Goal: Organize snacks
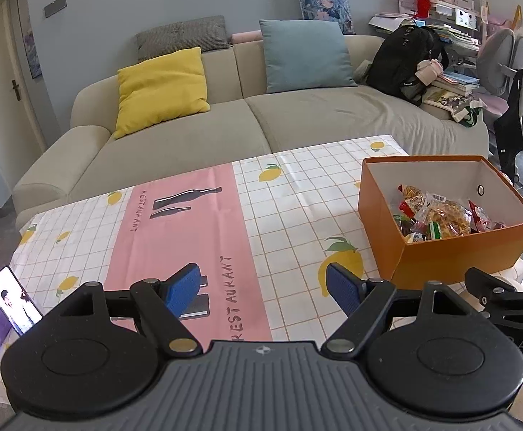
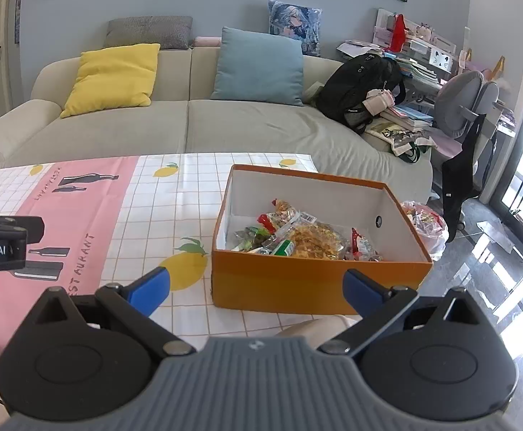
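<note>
An orange box (image 1: 458,251) stands at the right of the table with several snack packets (image 1: 440,217) inside. It also shows in the right wrist view (image 2: 297,283), with the snack packets (image 2: 311,240) piled in it. My left gripper (image 1: 263,287) is open and empty, low over the tablecloth near the front edge, left of the box. My right gripper (image 2: 256,287) is open and empty, just in front of the box's near wall. The left gripper's body (image 2: 3,240) shows at the left edge of the right wrist view.
The table carries a pink and white lemon-print cloth (image 1: 189,222). A phone (image 1: 13,300) leans at the front left corner. A beige sofa (image 1: 297,122) with cushions and a black backpack (image 1: 401,61) stands behind. A plastic bag (image 2: 426,226) of items lies right of the box.
</note>
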Tool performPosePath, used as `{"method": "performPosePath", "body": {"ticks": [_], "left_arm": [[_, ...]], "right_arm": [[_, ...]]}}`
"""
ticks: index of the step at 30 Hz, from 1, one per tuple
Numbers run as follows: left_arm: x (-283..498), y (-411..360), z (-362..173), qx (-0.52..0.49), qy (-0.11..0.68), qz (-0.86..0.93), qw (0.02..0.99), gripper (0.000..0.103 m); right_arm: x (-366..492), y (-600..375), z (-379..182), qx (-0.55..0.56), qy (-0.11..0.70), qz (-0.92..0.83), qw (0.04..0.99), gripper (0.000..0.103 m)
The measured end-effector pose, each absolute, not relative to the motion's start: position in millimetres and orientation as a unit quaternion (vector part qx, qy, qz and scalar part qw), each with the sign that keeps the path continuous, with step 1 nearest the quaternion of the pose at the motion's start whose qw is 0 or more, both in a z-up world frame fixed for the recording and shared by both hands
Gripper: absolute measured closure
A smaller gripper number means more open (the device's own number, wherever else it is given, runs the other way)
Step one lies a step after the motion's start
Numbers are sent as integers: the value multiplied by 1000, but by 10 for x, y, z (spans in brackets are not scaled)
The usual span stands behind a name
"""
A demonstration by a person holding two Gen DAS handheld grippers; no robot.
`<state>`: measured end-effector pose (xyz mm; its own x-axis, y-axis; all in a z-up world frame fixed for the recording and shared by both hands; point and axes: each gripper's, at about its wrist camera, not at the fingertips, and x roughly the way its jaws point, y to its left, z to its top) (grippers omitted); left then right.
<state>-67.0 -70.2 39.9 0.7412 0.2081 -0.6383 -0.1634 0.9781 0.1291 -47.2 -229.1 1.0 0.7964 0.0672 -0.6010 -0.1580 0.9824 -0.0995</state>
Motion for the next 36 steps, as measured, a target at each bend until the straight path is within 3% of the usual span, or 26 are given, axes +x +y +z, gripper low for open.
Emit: {"method": "performPosePath", "body": {"ticks": [36], "left_arm": [[-652, -731, 400, 36, 351, 93, 931, 10]], "right_arm": [[-503, -2248, 34, -81, 306, 63, 947, 3]]}}
